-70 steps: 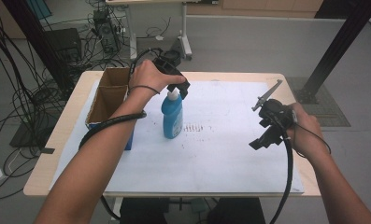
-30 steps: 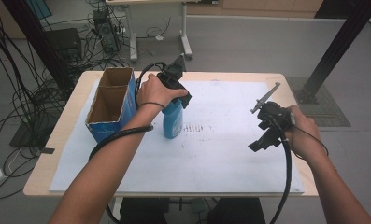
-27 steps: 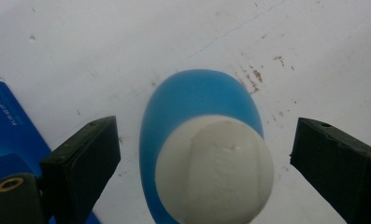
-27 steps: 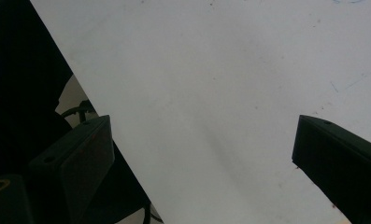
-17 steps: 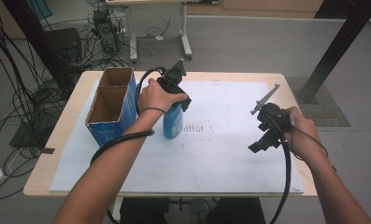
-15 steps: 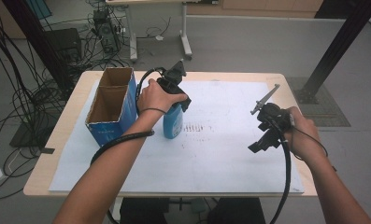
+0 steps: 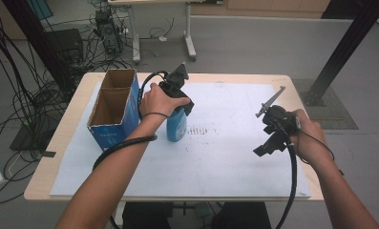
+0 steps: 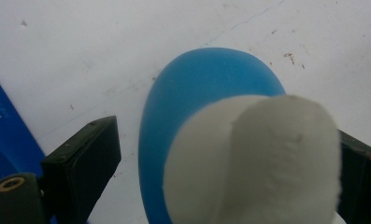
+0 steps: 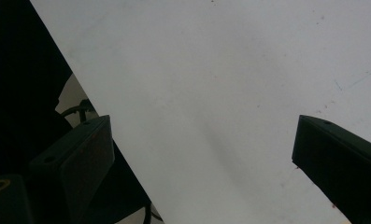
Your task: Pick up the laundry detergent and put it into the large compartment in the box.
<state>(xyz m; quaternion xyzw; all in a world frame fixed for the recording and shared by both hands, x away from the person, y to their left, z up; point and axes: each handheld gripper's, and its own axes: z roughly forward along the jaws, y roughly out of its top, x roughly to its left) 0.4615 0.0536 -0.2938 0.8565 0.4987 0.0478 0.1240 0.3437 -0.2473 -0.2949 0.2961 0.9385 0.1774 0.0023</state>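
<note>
Blue bottle (image 7: 177,126) upright just right of cardboard box (image 7: 111,108); left gripper (image 8: 230,182) wide, straddling its white cap (image 8: 253,163), gap on one side; right gripper (image 9: 202,163) wide, empty.

In the high view the left hand (image 7: 164,101) hides the bottle (image 7: 176,126) top and the left tongs' (image 7: 180,109) tips from us. In the left gripper view the white cap (image 8: 258,163) is blurred, cut off below, and covers the right jaw.
</note>
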